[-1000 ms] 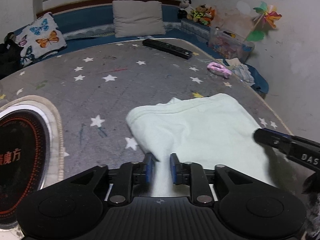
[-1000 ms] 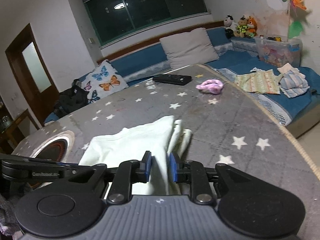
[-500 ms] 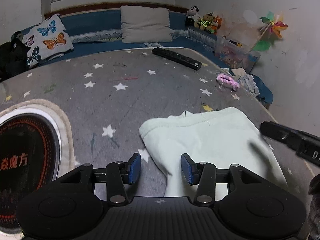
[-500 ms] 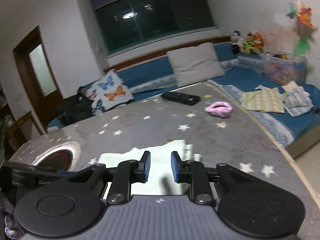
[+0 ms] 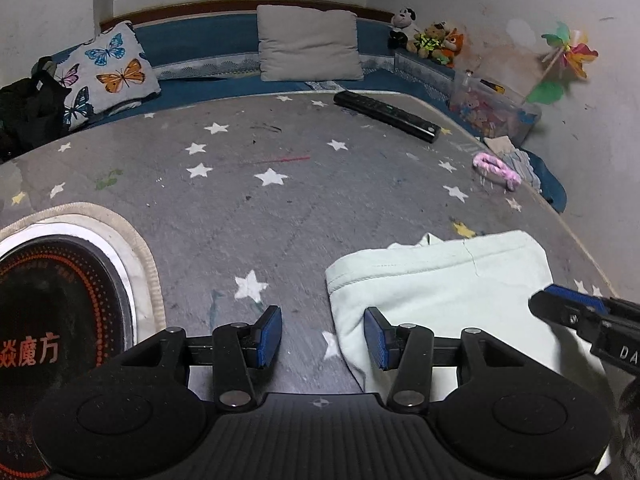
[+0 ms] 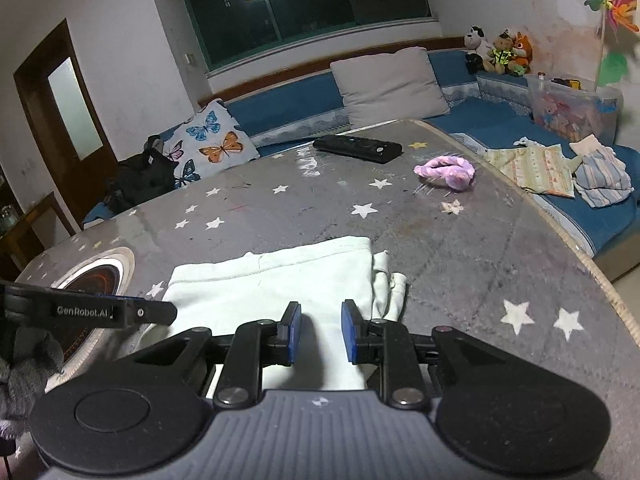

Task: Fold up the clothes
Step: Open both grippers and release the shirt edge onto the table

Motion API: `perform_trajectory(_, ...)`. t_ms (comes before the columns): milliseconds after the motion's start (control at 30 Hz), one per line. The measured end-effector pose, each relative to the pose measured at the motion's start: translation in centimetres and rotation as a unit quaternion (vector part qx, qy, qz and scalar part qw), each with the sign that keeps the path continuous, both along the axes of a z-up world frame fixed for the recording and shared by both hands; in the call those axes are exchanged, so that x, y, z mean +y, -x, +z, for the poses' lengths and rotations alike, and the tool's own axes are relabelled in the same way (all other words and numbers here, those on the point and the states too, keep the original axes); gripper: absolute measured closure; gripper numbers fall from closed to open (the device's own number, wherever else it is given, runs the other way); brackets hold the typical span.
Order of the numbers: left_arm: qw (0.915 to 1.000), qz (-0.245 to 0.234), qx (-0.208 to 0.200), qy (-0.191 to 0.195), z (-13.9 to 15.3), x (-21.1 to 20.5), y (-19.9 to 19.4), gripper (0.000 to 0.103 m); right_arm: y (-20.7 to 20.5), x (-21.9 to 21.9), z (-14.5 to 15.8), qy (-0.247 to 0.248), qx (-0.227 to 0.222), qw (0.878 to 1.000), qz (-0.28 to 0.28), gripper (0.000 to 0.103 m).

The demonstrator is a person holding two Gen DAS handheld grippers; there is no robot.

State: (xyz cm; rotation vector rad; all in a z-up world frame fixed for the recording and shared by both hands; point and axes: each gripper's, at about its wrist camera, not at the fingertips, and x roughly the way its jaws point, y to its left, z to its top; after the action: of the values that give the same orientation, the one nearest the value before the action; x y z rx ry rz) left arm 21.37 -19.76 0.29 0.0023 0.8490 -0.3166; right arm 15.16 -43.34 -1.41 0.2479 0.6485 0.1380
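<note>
Surface: grey star-printed table cover [image 5: 248, 208] in a room with a blue bench seat [image 6: 288, 100] under a dark window [image 6: 304, 0].

Item 1, pale mint garment [image 6: 280, 280]: folded flat on the cover at the near edge, with layered hems showing on the side toward the bench corner.

Item 2, left gripper [image 5: 322, 330]: jaws have just been opening and stand apart, roughly half spread. One blue pad is over bare cover, the other over the garment's near corner; neither presses cloth.

Item 3, right gripper [image 6: 320, 332]: jaws narrowly parted above the garment's near edge, no cloth pinched between the pads.

Beyond the garment: pink fuzzy headband [image 6: 446, 170], then a black remote control [image 6: 356, 148] near the far edge.

To the garment's left: round induction cooktop [image 5: 52, 328] set in the table.

On the bench behind: grey cushion [image 5: 308, 48], butterfly pillow [image 5: 108, 72], plush toys [image 6: 498, 54], clear toy box [image 6: 572, 106], pinwheel [image 5: 566, 54].
</note>
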Motion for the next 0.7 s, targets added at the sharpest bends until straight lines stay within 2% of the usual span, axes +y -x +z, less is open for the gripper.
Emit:
perform_trajectory(100, 0.9998, -0.013, -0.012, 0.004, 0.4, 0.0, 0.6, 0.055, 0.3, 0.3, 0.3, 0.008, -0.003, 1.000, 0.003, 0.081)
perform_trajectory(233, 0.9994, -0.023, -0.012, -0.021, -0.4, -0.6, 0.8, 0.055, 1.5, 1.1, 0.8, 0.027, -0.009, 0.999, 0.020, 0.080)
perform_trajectory(333, 0.9996, -0.016, -0.010, -0.019, -0.6, -0.3, 0.9, 0.054, 2.4, 1.5, 0.9, 0.044, -0.013, 0.998, 0.034, 0.073)
perform_trajectory(500, 0.9990, -0.027, -0.019, -0.032, -0.3, -0.2, 2.0, 0.055, 5.2, 2.1, 1.2, 0.065, -0.021, 0.996, 0.055, 0.068)
perform_trajectory(700, 0.9979, -0.035, -0.025, -0.048, -0.7, -0.1, 3.3, 0.055, 8.5, 2.7, 0.9, 0.085, -0.028, 0.994, 0.070, 0.068)
